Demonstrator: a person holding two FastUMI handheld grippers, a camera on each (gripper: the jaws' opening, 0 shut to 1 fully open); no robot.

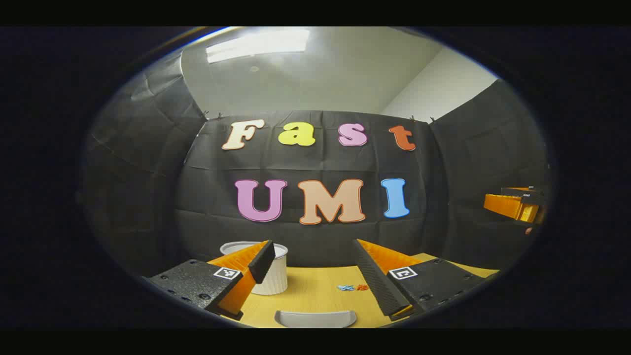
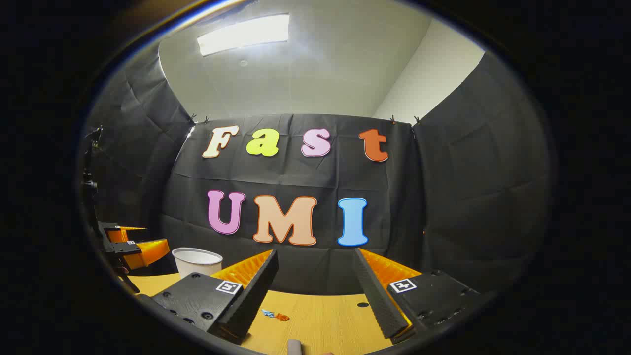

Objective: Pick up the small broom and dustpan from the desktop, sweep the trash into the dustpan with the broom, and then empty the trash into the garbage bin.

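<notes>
A pale wooden bench (image 1: 315,291) stands in a black-draped booth under a white ceiling with a lit panel (image 1: 259,44). The left tongs (image 1: 315,276) are spread apart and grip nothing; the ribbed white garbage bin (image 1: 276,273) sits just behind their left finger, small blue and orange trash (image 1: 352,287) lies ahead between the fingers, and the white dustpan (image 1: 315,319) rests below them. The right tongs (image 2: 315,286) also gape, empty — the trash (image 2: 276,315) lies near their left finger, and a grey handle tip (image 2: 294,347), likely the broom's, shows at the bottom edge.
</notes>
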